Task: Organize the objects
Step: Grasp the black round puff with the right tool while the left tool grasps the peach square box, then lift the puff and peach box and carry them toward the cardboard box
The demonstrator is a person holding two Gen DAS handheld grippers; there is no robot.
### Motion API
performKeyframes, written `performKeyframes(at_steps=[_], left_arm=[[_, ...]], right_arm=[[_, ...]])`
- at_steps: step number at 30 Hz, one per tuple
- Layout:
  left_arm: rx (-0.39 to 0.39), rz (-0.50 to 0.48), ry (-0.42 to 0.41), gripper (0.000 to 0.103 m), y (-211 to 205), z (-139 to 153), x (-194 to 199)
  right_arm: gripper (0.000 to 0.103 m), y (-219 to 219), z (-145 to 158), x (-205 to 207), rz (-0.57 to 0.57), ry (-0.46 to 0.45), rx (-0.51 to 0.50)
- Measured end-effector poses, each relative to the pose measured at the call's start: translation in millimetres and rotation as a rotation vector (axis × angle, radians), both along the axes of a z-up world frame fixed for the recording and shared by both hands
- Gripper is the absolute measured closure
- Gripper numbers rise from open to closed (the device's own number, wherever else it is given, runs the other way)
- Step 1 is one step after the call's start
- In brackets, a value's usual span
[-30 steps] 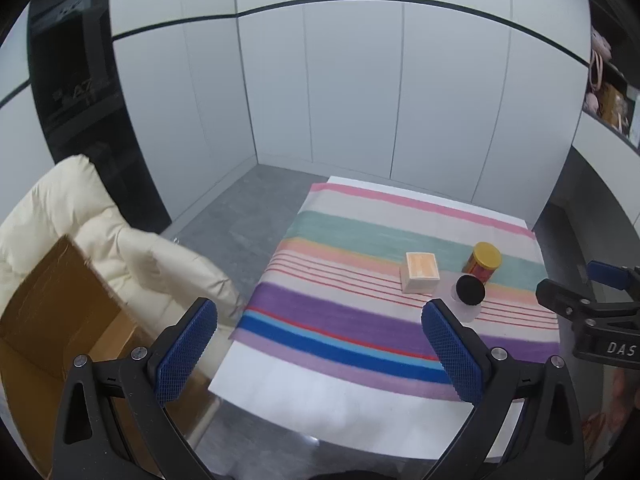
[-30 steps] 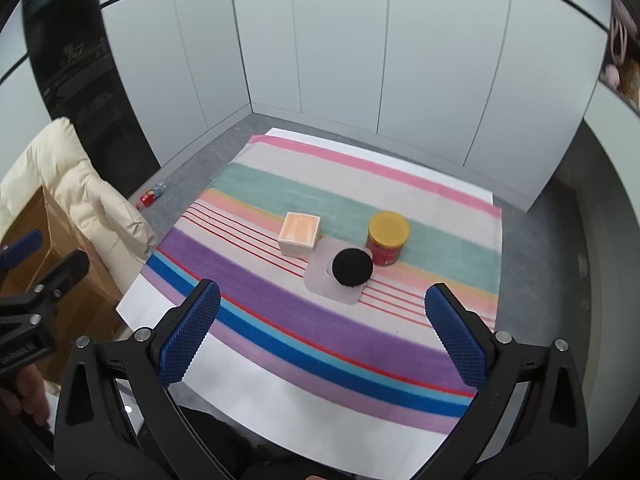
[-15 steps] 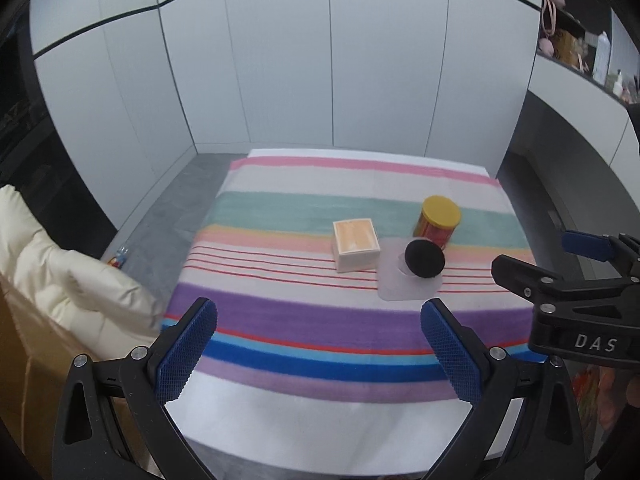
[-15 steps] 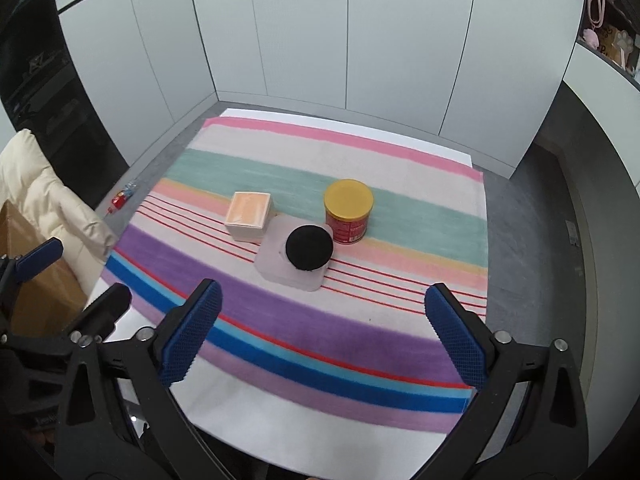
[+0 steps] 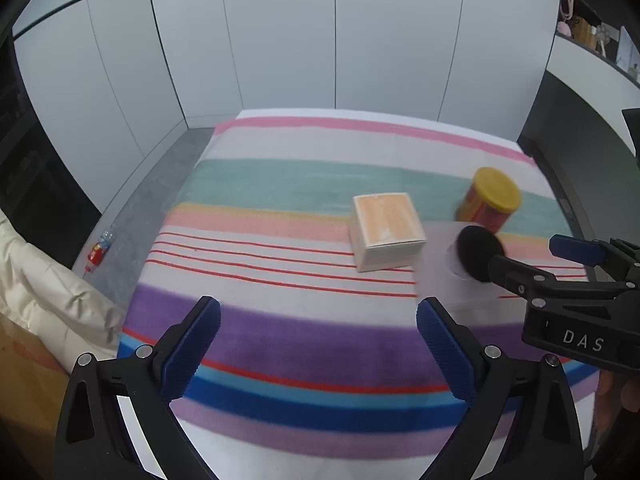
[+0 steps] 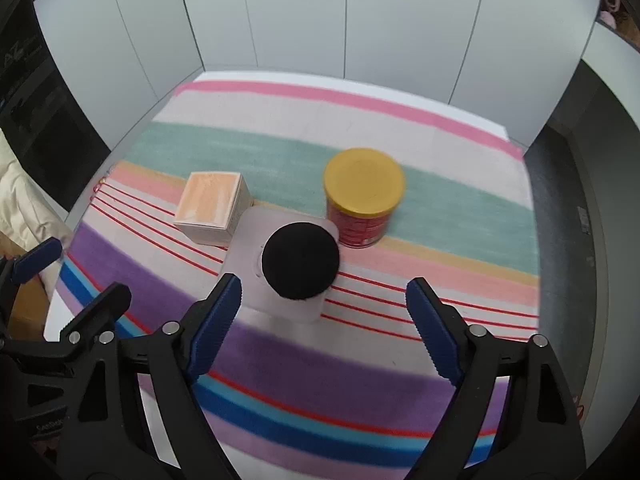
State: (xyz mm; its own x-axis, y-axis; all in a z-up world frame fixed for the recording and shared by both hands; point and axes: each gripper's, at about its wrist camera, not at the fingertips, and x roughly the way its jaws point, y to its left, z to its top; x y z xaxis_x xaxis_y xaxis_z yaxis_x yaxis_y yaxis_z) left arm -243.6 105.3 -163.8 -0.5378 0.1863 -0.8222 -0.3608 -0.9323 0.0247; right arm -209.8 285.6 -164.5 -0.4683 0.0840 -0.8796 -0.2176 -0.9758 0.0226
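On the striped cloth (image 6: 280,364) stand a white box with an orange top (image 6: 212,208), a red can with a yellow lid (image 6: 362,196) and a black round object (image 6: 300,260) on a pale square pad (image 6: 248,240). My right gripper (image 6: 324,320) hovers just in front of the black object, its jaws closing with nothing between them. My left gripper (image 5: 318,344) hangs over the purple stripe, short of the box (image 5: 386,230), its jaws closing slightly and empty. From the left wrist the right gripper (image 5: 536,256) partly hides the black object (image 5: 478,250); the can (image 5: 490,200) stands behind.
A cream padded jacket (image 5: 44,296) on a cardboard box (image 5: 24,392) lies left of the table. A small red bottle (image 5: 98,252) lies on the grey floor. White cabinet doors (image 6: 300,20) close the far side. A dark counter (image 5: 580,120) runs along the right.
Both grippers have come down and closer to the table; the objects look larger. The right jaws have narrowed and now sit just before the black object.
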Motion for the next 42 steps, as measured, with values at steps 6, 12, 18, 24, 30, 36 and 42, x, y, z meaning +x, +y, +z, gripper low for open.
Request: performKeyframes(at_steps=[6,12,18,24,30,36,42], left_arm=[[-0.020,-0.015,-0.032,0.005,7.7,-26.5,-17.0],[-0.016,-0.028,-0.049,0.006,20.2,-40.4,-27.9],[-0.028,-0.076,-0.033,0.006,43.2,-51.9,-27.3],[0.011,-0.046,-0.041,0.006,61.8,-59.0,-34.2],[0.009,-0.008,-0.020,0.021,77.1,-58.2,-46.2],[0.005,-0.004,-0.048,0.049,83.3,-57.1,-52.0],[0.007,0.007,-0.031,0.049,78.5,-41.3,-46.1]], right_arm=[[0.026,-3.2,-24.3,-16.3,0.023,-0.026,-0.002],[0.039,2.4,-35.8,-20.5,-0.007,-0.017,-0.033],[0.052,11.1,-35.3,-16.2,-0.012,0.014,-0.061],[0.052,25.8,-30.5,-4.7,-0.057,0.037,-0.071],[0.052,48.1,-25.0,-0.4,-0.099,0.045,-0.066],[0.052,57.7,-19.0,-1.9,-0.110,0.044,-0.067],[0.052,57.8,-11.4,-1.4,-0.096,0.044,-0.062]])
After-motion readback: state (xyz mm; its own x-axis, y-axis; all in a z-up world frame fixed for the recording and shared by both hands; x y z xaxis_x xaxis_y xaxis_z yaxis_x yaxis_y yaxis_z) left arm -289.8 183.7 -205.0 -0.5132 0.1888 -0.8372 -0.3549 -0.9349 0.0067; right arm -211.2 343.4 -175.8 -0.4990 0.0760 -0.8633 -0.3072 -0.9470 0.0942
